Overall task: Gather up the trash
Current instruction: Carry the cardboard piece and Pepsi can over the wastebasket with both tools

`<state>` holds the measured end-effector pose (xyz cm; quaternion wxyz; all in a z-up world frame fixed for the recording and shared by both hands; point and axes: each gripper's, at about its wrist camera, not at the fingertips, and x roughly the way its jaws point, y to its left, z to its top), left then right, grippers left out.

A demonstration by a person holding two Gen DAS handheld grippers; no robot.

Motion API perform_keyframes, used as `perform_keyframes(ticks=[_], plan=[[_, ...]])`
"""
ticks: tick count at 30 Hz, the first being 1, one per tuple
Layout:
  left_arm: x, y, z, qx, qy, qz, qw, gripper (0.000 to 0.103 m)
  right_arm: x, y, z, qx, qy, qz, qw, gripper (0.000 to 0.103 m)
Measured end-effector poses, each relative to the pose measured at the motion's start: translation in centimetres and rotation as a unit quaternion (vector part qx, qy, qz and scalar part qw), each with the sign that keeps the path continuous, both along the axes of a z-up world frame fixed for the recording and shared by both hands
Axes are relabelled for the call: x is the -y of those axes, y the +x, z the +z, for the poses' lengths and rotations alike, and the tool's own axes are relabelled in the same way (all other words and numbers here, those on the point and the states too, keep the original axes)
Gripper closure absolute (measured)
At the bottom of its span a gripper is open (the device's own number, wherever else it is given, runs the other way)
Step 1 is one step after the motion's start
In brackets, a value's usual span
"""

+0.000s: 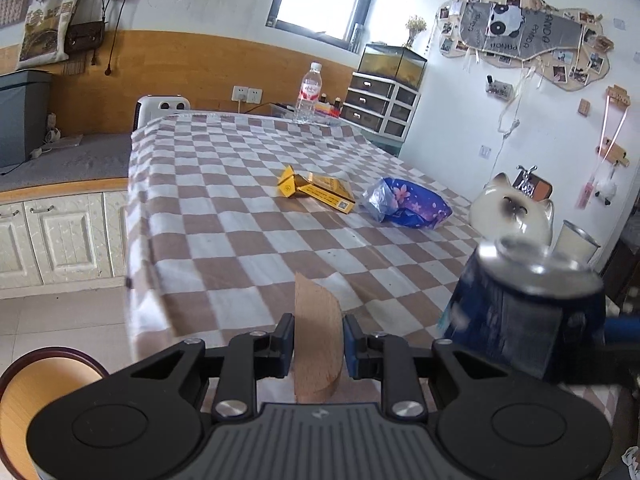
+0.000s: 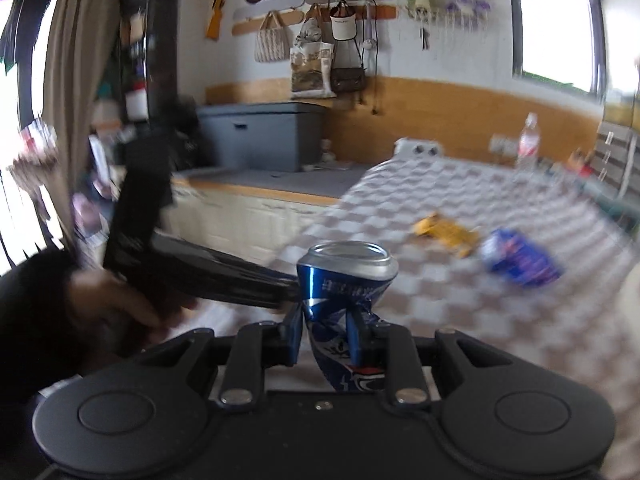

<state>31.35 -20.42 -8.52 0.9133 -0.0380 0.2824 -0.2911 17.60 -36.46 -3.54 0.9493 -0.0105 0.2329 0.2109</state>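
Note:
My left gripper (image 1: 318, 344) is shut on a curved brown piece of cardboard (image 1: 318, 336), held upright over the near edge of the checkered table (image 1: 248, 216). My right gripper (image 2: 324, 336) is shut on a crushed blue drink can (image 2: 344, 280), its silver rim up; the same can (image 1: 532, 300) shows blurred at the right of the left wrist view. Farther out on the cloth lie a torn yellow carton (image 1: 320, 190) and a crumpled blue flowered wrapper (image 1: 408, 202). These appear blurred as the yellow carton (image 2: 448, 232) and the blue wrapper (image 2: 520, 258) in the right wrist view.
A water bottle (image 1: 309, 94) stands at the table's far edge. A white cat figurine (image 1: 514, 212) and a cup (image 1: 576, 242) sit at the right. A round wooden stool (image 1: 48, 396) is low left. White cabinets (image 1: 60, 232) line the left wall. A person's hand (image 2: 116, 304) holds the left gripper.

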Motion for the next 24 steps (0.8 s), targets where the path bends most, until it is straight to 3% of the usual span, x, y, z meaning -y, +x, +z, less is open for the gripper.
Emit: perform_keyframes(ticks=[4,6,10,16,24], plan=[[-0.8,-0.3,0.0,-0.004,-0.011,-0.012,0.9999,0.077,0.0,-0.2,-1.1,-0.043,0.128,0.024,0.991,0.08],[-0.5,-0.6,-0.1,-0.004,-0.014,-0.025,0.9996,0.077,0.0,-0.1,-2.2,-0.065,0.166,0.02,0.984,0.08],[0.6,-1.2,-0.2,-0.003,-0.014,-0.055,0.9984,0.077,0.1,-0.5,-2.9,-0.07,0.172,0.007,0.983,0.078],[2.0,-2.3,-1.3,-0.011,-0.015,-0.085,0.9962,0.077,1.0,-0.4,-2.8,-0.073,0.168,-0.036,0.982,0.061],[2.4,-3.2,-2.0,-0.005,-0.005,-0.104,0.9946,0.077,2.8,0.7,-4.5,-0.097,0.243,-0.089,0.961,0.056]])
